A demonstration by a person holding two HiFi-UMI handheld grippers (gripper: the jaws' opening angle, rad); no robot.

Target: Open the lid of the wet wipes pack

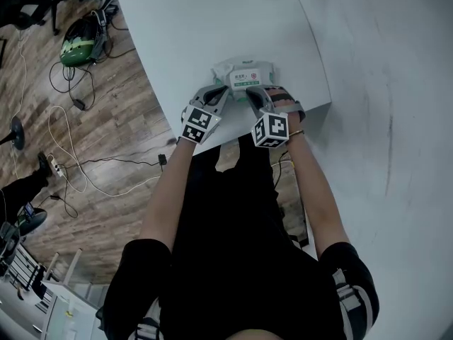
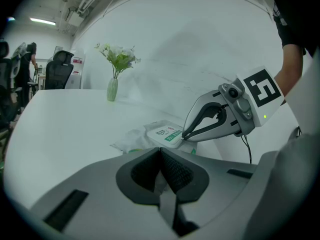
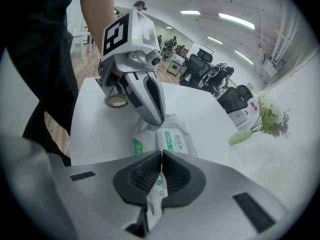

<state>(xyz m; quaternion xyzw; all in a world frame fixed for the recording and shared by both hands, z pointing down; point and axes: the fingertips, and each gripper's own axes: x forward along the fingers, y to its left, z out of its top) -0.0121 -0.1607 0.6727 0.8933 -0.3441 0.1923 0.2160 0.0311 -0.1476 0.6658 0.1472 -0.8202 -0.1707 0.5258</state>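
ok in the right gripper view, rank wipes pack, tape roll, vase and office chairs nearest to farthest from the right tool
1. wet wipes pack, clamped in the right tool.
2. tape roll, left, by the table edge.
3. vase, far right.
4. office chairs, beyond the table.

A wet wipes pack [image 1: 244, 76] lay on the table [image 1: 198, 34] by its near edge, left gripper [image 1: 224, 92] at its 7 o'clock, right gripper [image 1: 252, 95] at 5 o'clock, a vase [image 2: 113, 89] well behind at 12 o'clock.
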